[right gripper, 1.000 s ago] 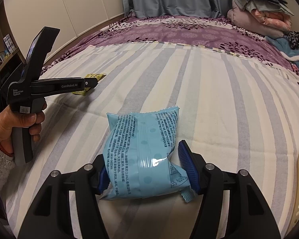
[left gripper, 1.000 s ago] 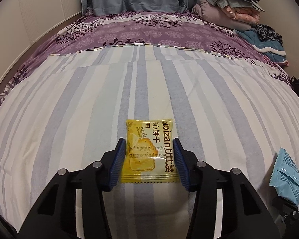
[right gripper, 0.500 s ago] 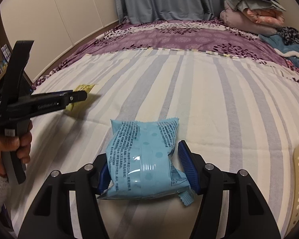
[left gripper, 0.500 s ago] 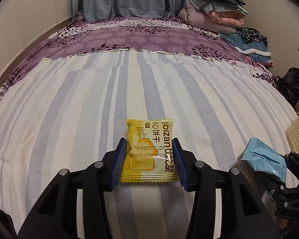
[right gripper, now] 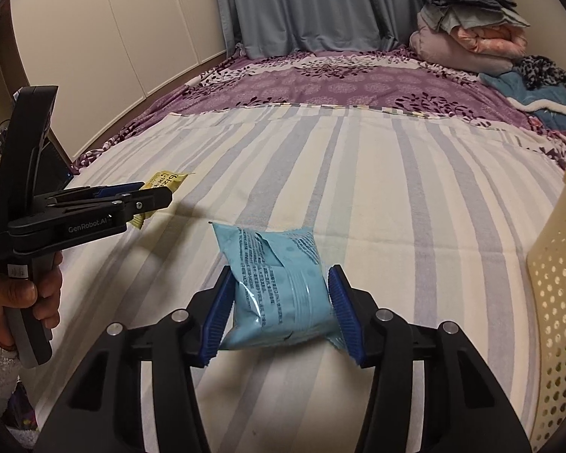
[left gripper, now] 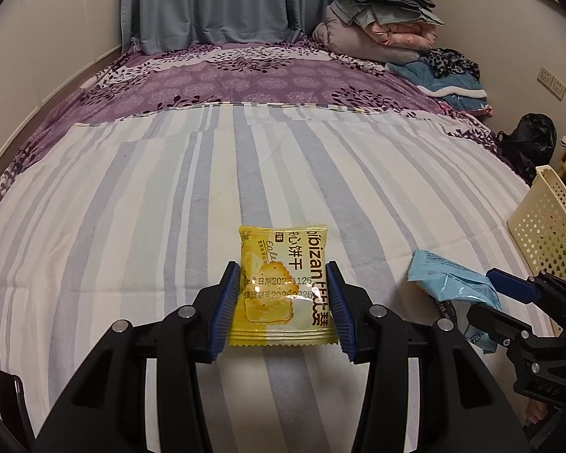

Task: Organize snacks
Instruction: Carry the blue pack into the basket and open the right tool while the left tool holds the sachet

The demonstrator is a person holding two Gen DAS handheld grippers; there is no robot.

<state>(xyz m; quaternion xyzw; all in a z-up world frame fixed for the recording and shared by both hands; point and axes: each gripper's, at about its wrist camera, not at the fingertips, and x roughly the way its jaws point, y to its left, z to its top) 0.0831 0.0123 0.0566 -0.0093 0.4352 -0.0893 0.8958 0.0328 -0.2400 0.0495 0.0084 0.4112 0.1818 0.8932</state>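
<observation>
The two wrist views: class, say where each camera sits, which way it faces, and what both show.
Left wrist: sits on the left gripper, facing along the striped bed to the curtain; jaws shut on the yellow snack packet.
Right wrist: on the right gripper, same heading; jaws closing on the blue snack packet; a hand shows.
Shared: both packets, cream basket.

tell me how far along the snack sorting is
Nothing shows as put away yet. In hand: the left gripper is shut on the yellow biscuit packet, and the right gripper's jaws are closing on the blue snack packet. Left to do: get both into the cream perforated basket at the right, whose inside is not visible.
</observation>
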